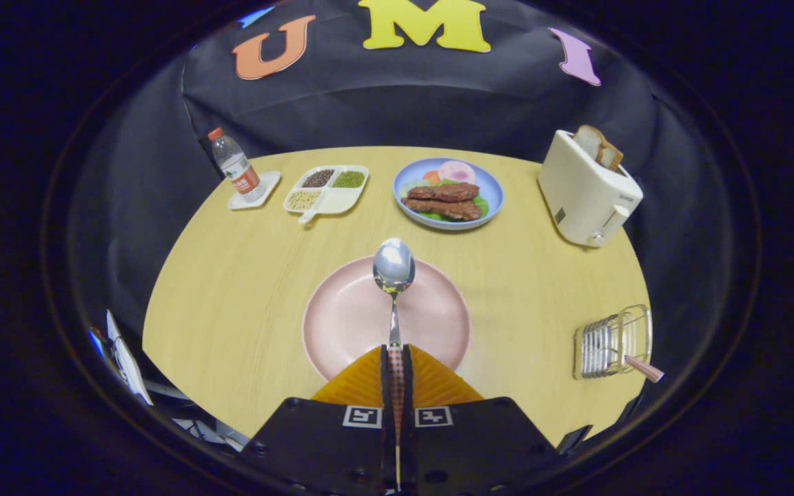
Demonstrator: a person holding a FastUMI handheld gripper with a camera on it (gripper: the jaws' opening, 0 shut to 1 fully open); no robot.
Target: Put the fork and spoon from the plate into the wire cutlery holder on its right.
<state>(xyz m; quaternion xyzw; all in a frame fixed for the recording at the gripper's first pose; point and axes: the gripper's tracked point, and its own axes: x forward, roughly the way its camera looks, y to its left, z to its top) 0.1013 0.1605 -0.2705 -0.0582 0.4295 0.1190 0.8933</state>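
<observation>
Spoon held above the pink plate

Gripper [395, 355] closed on the spoon [393, 275], both fingers [362, 379] pressing the checked handle between them. Spoon pointing straight ahead, away from the fingers, bowl over the far part of the pink plate [342, 324]. Plate lying just ahead of the fingertips on the round wooden table [231, 275], bare of any other cutlery.

Wire cutlery holder [611, 341] standing to the right of the plate, near the table's right edge, well apart from the spoon. A pinkish handle [644, 370] sticking out of the holder toward the near right; cannot tell from this view whether that belongs to the fork.

Farther back, beyond the pink plate: a blue plate [490, 200] with slices of meat, greens and a pale pink round piece. Left of that, a white divided tray [328, 203] with grains or beans in three sections. Further left, a water bottle [235, 165] with a red cap standing on a small white coaster [266, 187]. At the far right, a white toaster [586, 196] with bread slices poking out of the top.
</observation>
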